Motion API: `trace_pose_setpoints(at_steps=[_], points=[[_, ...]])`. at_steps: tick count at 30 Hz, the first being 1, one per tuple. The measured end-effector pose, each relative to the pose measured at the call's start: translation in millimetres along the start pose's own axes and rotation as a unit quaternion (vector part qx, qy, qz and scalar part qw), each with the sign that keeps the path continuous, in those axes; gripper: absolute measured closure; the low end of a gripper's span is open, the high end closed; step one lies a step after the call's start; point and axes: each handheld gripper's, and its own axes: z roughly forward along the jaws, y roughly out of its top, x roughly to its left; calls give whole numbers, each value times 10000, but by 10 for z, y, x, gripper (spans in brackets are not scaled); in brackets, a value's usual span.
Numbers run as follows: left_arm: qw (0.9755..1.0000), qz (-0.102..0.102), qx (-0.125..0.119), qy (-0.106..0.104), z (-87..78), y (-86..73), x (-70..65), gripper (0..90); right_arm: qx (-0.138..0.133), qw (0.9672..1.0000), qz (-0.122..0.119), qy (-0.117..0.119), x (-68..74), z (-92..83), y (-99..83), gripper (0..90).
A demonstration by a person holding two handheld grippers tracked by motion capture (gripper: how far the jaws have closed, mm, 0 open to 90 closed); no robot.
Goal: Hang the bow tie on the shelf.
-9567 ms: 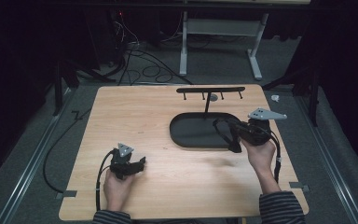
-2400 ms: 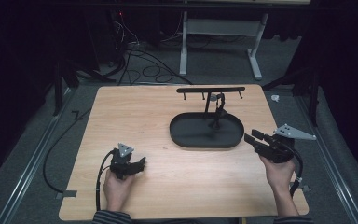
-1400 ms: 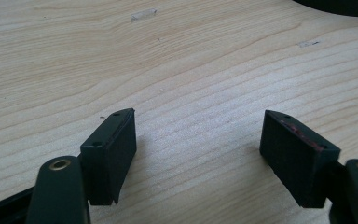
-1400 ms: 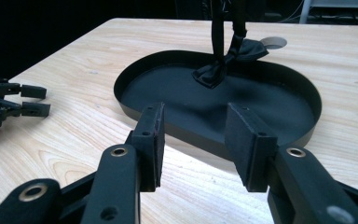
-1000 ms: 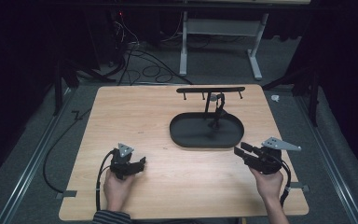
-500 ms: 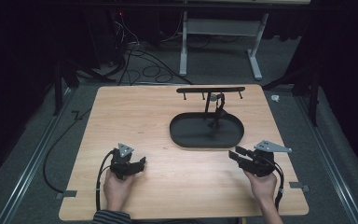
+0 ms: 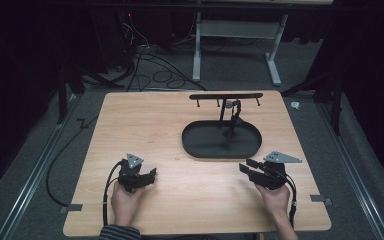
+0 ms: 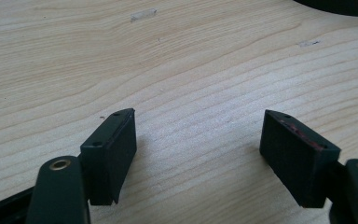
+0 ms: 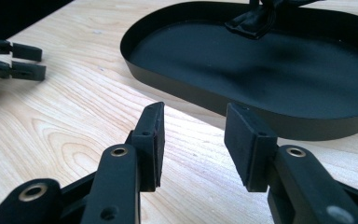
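Although both hands rest low on the wooden table (image 7: 180,135), the work looks finished rather than begun: a dark strap-like item (image 7: 235,112) hangs from the stand (image 7: 225,96) above the centre of the high view, its lower end reaching toward the black oval tray (image 7: 195,145) just below. Close to the top edge of the right gripper view the same item (image 9: 256,21) shows as a dark folded band touching the tray's floor, though what it is exactly cannot be told.

At the lower right of the high view, the right gripper (image 7: 247,167) sits just beside the tray's near right rim, apart from it, jaws spread with nothing between them; the right gripper view shows bare wood in the gap and the tray wall (image 9: 177,88) just beyond. The left gripper (image 7: 150,175) lies at the lower left of the high view, well apart from the tray, jaws wide and empty over plain wood grain in the left gripper view.

Judged from this, the step in hand is the retreat after hanging the item. If anything remains, the next move would call for little: settling the right gripper on the table clear of the tray rim, without nudging the tray or the stand.
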Motion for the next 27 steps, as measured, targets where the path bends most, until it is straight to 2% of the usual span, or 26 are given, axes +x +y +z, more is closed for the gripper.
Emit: trace_pose_setpoints(at_steps=[27], points=[[10000, 1, 0, -1, 0, 0, 1, 276, 382, 9991, -127, -162, 8, 307, -88, 594]])
